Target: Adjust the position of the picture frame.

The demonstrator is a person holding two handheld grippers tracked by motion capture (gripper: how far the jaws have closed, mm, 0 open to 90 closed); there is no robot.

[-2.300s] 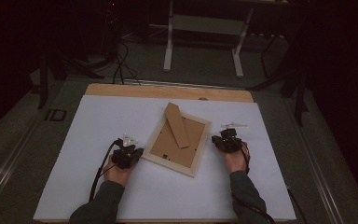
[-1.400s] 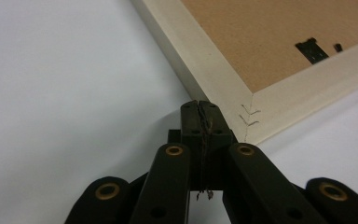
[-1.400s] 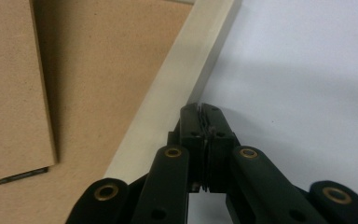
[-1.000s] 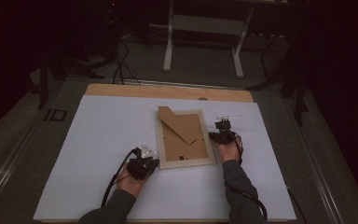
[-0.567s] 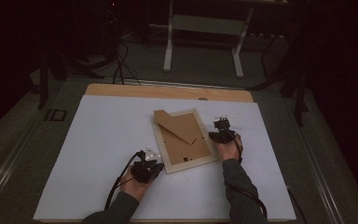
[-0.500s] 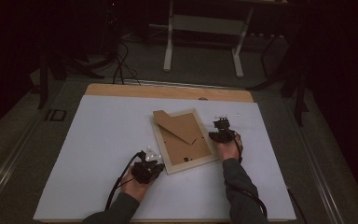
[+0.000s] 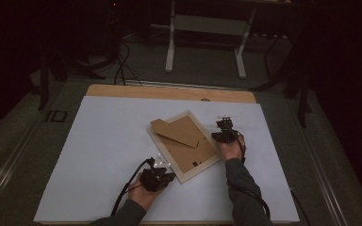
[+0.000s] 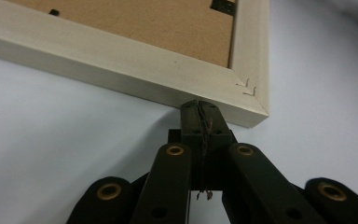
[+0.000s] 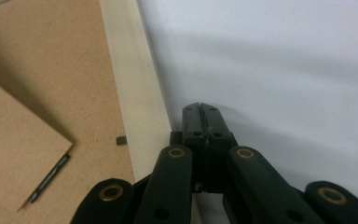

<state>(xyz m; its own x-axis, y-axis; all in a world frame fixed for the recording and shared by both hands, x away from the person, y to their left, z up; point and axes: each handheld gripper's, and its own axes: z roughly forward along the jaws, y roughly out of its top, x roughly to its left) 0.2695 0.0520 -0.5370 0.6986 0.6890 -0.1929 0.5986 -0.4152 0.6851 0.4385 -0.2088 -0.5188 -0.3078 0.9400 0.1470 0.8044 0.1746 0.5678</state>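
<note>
A pale wooden picture frame [image 7: 185, 178] lies face down on the white table top, its brown backing board [image 7: 188, 150] up and its stand flap [image 7: 175, 130] unfolded. My left gripper [image 7: 166, 178] is shut, its tip touching the frame's near edge [image 8: 121, 70] close to a corner [image 8: 251, 105]. My right gripper [image 7: 221, 133] is shut too, its tip resting beside the frame's right edge [image 9: 137, 107]. Small black turn clips [image 9: 120, 139] sit on the backing board.
The white sheet [image 7: 99, 155] covers the table, with a wooden strip [image 7: 169, 92] along the far edge. A metal stand [image 7: 205, 28] and cables [image 7: 122, 61] are on the dark floor beyond. A cable [image 7: 125, 193] trails from the left gripper.
The frame has turned counter-clockwise on the table. My left gripper has moved right along the near side with the frame's near corner. The right gripper has stayed at the frame's right edge.
</note>
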